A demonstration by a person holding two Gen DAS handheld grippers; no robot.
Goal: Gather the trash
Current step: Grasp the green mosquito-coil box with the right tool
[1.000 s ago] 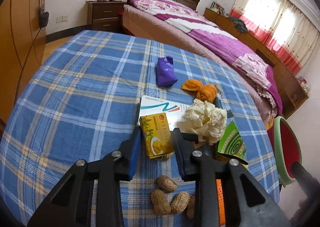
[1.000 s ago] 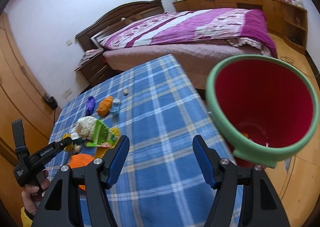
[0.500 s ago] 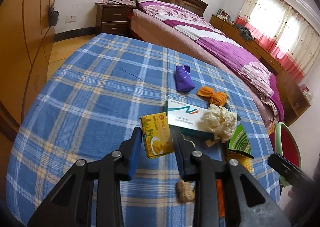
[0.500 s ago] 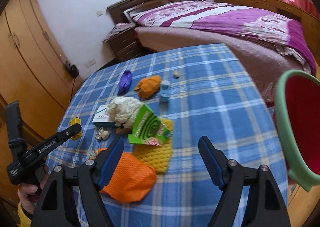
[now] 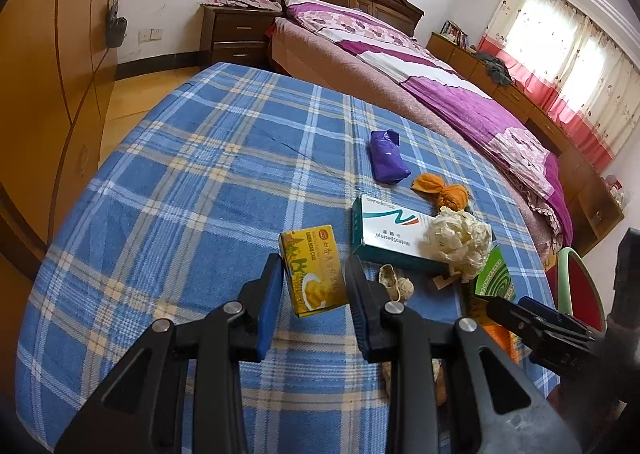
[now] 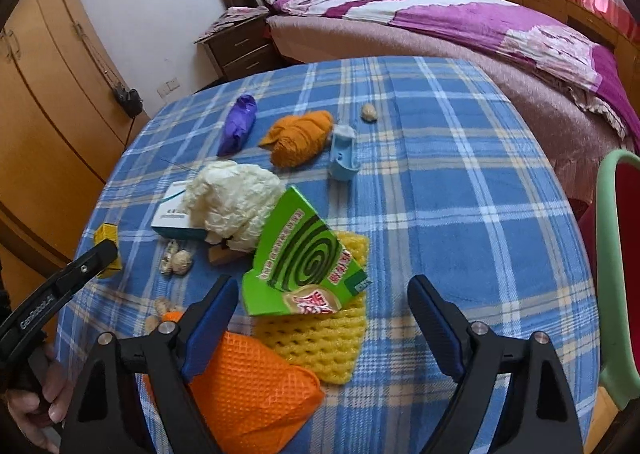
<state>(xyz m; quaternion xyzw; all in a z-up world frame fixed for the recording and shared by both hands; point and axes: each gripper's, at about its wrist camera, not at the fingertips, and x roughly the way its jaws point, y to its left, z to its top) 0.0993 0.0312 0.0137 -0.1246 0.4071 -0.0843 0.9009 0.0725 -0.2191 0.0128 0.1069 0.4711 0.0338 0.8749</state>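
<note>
Table (image 6: 460, 181): blue plaid cloth, litter clustered at its left half.
Bin (image 6: 618, 274): green rim, red inside, off the table's right edge.
Right gripper (image 6: 320, 318): jaws opening wide, nothing clamped, above the green mosquito-coil box (image 6: 304, 258) and yellow foam net (image 6: 320, 342).
Left gripper (image 5: 312, 294): narrow, pads clamped on the yellow green bean cake box (image 5: 314, 270), lifted off the cloth.

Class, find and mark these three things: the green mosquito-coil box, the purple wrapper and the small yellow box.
green mosquito-coil box (image 6: 304, 254), right wrist view, on its spiral-printed face.
purple wrapper (image 5: 386, 157), left wrist view, on its middle.
small yellow box (image 5: 314, 270), left wrist view, on its printed front.
</note>
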